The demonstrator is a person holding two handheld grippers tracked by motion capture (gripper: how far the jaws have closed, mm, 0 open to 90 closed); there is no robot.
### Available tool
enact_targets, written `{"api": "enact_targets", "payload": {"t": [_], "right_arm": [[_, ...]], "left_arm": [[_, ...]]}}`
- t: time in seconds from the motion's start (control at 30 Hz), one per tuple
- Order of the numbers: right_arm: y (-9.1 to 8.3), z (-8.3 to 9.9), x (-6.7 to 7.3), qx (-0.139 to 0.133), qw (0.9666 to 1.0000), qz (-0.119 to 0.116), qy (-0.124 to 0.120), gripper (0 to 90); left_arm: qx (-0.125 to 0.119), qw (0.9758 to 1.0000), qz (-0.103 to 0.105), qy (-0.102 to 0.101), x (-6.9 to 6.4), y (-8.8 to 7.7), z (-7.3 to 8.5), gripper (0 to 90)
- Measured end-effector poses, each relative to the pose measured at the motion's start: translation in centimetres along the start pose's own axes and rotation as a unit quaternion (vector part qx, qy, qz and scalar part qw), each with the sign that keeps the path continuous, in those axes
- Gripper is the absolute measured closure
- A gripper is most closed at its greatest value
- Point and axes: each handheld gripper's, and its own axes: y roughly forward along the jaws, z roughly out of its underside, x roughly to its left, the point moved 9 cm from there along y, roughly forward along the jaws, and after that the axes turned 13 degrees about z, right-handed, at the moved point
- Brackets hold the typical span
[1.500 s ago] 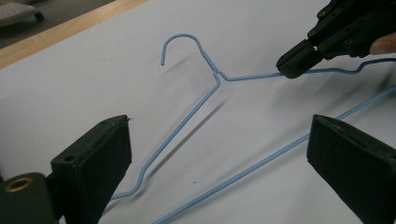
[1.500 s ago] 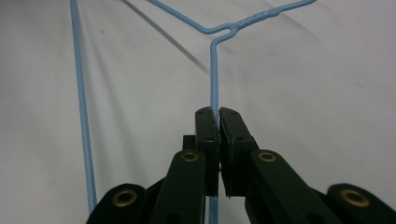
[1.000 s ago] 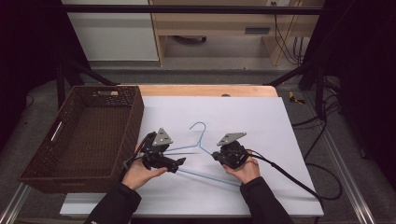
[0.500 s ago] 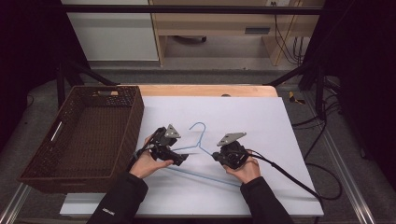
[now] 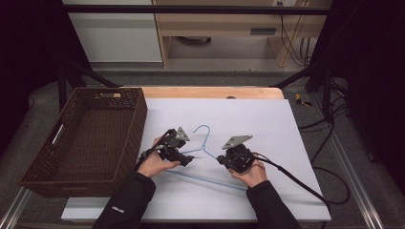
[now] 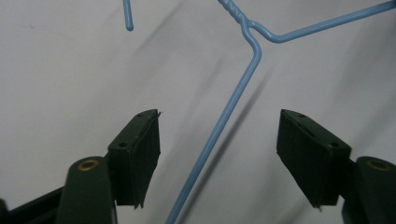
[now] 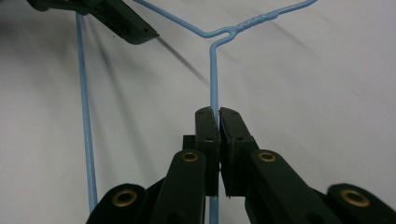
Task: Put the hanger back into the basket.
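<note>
The left gripper (image 6: 217, 154) has slid in from the basket (image 5: 119, 102) side, its jaws closing but apart around the blue hanger (image 5: 205, 149) at table centre, shoulder wire untouched, while the right gripper (image 7: 218, 114) (at its 3 o'clock) stays clamped on the other shoulder, so a two-handed lift looks close.

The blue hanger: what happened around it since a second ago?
The left gripper slid in toward the hanger's neck; its jaws have just been closing, with the wire between them but untouched. The right gripper stayed clamped on its arm. The hanger and basket did not move.
</note>
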Motion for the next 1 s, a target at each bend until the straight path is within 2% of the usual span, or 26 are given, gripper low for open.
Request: {"api": "enact_targets", "payload": {"t": [0.13, 0.27, 0.37, 0.47, 0.5, 0.67, 0.8, 0.87, 1.0], "right_arm": [[0.0, 0.0, 0.0, 0.001, 1.0, 0.0, 0.0, 87.8], [0.0, 0.0, 0.0, 0.0, 1.0, -0.002, -0.001, 87.8], [0.0, 0.0, 0.1, 0.001, 1.0, -0.003, -0.002, 87.7], [0.0, 0.0, 0.1, 0.001, 1.0, -0.003, -0.002, 87.7], [0.0, 0.0, 0.1, 0.0, 1.0, -0.004, -0.002, 87.8], [-0.1, 0.0, 0.1, -0.002, 1.0, -0.006, -0.003, 87.7], [-0.1, 0.0, 0.2, 0.001, 1.0, -0.007, 0.001, 87.7], [-0.1, 0.1, 0.2, 0.003, 1.0, -0.008, -0.001, 87.7], [0.0, 0.0, 0.2, 0.002, 1.0, -0.008, -0.002, 87.7]], "left_arm": [[0.009, 0.9999, 0.007, 0.008, 0.2, 0.6, 0.0, 41.8], [0.011, 0.9998, 0.005, 0.015, 0.2, 0.8, 0.0, 51.3], [0.017, 0.9994, -0.002, 0.029, 0.3, 0.9, 0.0, 56.9], [0.015, 0.9993, -0.004, 0.035, 0.1, 1.0, -0.1, 59.3], [0.02, 0.9988, -0.009, 0.043, 0.0, 1.1, -0.2, 63.7], [0.024, 0.9982, -0.015, 0.053, -0.1, 1.4, -0.2, 72.3], [0.019, 0.9983, -0.013, 0.054, -0.2, 1.7, -0.4, 76.6], [0.021, 0.9976, -0.019, 0.063, -0.2, 1.8, -0.4, 77.4], [0.025, 0.997, -0.022, 0.07, -0.3, 1.6, -0.4, 78.6]]}}
